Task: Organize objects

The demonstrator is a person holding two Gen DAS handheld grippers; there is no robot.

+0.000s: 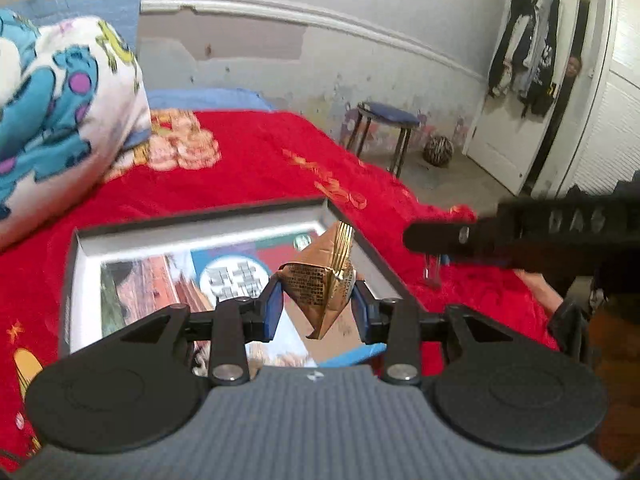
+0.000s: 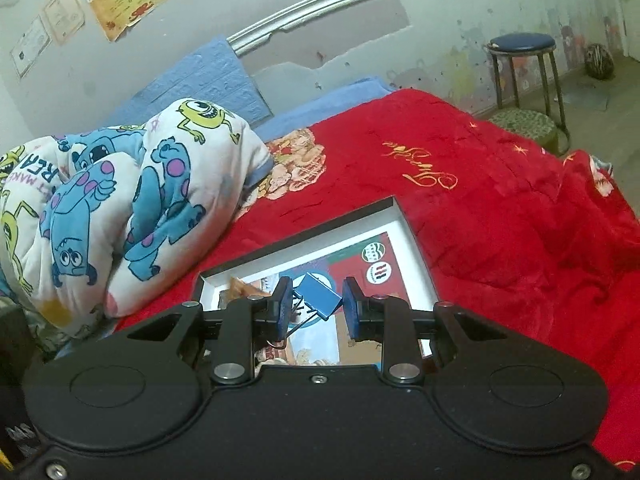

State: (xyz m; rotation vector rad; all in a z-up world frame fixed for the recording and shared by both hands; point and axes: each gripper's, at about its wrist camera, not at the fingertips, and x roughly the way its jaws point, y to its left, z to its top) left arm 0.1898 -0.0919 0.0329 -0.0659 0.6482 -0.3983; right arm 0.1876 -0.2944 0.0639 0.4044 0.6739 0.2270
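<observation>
A crumpled gold foil packet, printed with dark small text on one face and ribbed along its top seam, is pinched between the blue pads of the left gripper, which is clamped on it. It hangs in the air above the right half of a shallow box with a dark rim and white inner walls, whose floor shows colourful printed pictures.

The right gripper is closed on a blue binder clip, a small folded-metal body tilted between the blue pads, its wire handles trailing down toward the left finger. It hovers over the same box, near the box's near edge.

The box lies on a red blanket with gold embroidery covering the bed. A cartoon-print quilt is bunched at the blanket's left edge, just beside the box's left corner. Beyond the bed's far right corner stands a blue-topped stool.
</observation>
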